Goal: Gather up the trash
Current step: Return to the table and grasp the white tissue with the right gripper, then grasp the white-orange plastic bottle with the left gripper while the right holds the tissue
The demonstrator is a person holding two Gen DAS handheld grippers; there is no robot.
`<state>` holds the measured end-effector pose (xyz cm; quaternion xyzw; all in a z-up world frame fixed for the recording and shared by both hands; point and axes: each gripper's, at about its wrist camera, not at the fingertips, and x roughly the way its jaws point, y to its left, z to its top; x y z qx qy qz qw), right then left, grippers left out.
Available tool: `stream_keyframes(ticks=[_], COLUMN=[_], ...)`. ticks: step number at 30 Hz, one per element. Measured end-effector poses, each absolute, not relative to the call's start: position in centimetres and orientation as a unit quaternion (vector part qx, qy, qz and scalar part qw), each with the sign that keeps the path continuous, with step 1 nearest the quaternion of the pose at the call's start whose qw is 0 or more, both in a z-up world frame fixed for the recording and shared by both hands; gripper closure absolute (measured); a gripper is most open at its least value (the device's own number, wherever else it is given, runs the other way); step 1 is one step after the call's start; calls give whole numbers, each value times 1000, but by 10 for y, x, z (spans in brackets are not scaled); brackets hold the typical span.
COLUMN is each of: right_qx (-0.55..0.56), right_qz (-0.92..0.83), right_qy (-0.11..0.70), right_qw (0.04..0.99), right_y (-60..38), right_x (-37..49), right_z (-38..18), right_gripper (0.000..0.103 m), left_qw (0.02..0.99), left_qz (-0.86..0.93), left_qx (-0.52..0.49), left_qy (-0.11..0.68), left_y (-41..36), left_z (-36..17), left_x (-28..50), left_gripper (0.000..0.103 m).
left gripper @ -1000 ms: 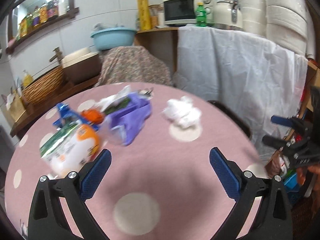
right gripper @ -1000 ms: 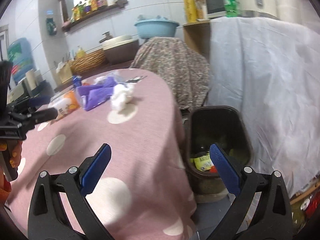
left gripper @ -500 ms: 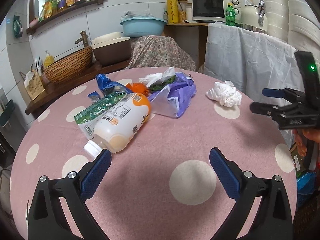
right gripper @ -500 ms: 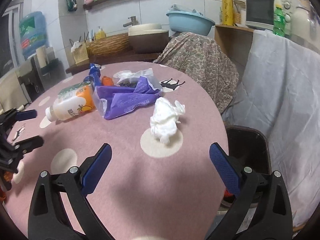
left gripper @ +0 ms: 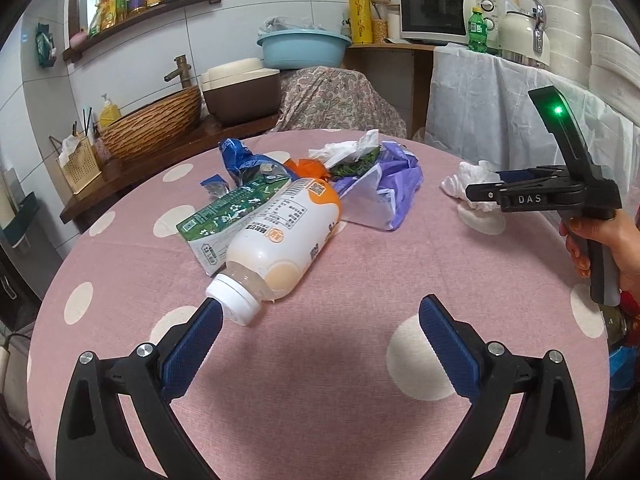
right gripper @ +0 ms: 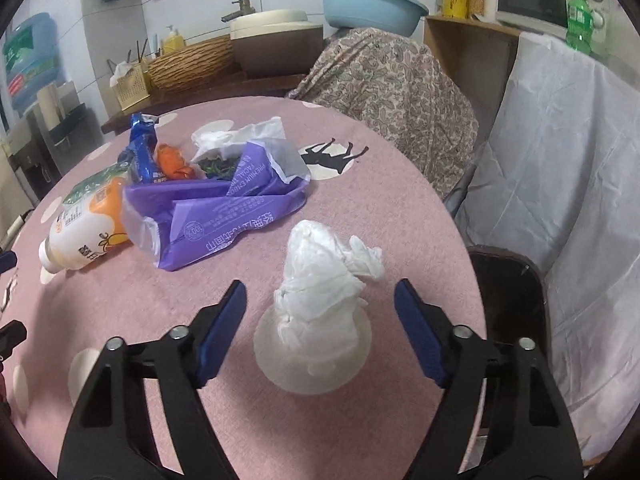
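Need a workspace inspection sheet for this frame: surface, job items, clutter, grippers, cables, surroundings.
Surface: round table under a pink cloth with white dots.
Job's things: crumpled white tissue near the table edge; plastic bottle on its side, cap toward the left camera; green carton against it; purple bag; blue wrapper; orange scrap. Dark bin on the floor beside the table.
Clutter: nothing seen beyond the trash.
Grippers: left hand-held gripper open, one pad beside the bottle cap. Right hand-held gripper has just been closing; tissue between the jaws, pads not yet on it.
Cables: nothing seen.
Surroundings: wicker basket, blue basin, microwave, draped white sheet.
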<state>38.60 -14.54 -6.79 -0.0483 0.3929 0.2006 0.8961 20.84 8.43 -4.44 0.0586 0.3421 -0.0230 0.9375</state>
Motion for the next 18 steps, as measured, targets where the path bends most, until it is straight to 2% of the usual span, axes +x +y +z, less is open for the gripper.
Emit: stream_keyframes(ticks=[1, 3, 6, 11, 18], right_qx=[-43, -37, -34, -40, -26], right_qz=[202, 207, 219, 224, 234], right_qy=[396, 401, 407, 395, 376], right_qw=[894, 892, 886, 890, 896], right_y=[-145, -146, -144, -143, -151], right_x=[389, 392, 392, 383, 370], right_z=[-69, -72, -75, -74, -68], right_gripper=[42, 59, 70, 76, 78], left_qw=[937, 936, 935, 931, 929], left_qz=[-23, -21, -18, -24, -26], left_qx=[59, 65, 69, 62, 74], left_qy=[344, 346, 348, 358, 362], left_y=[86, 89, 93, 98, 100], left_z=[-45, -45, -43, -43, -39], left_x=[209, 212, 218, 229, 244], left_gripper=[5, 5, 5, 5, 5])
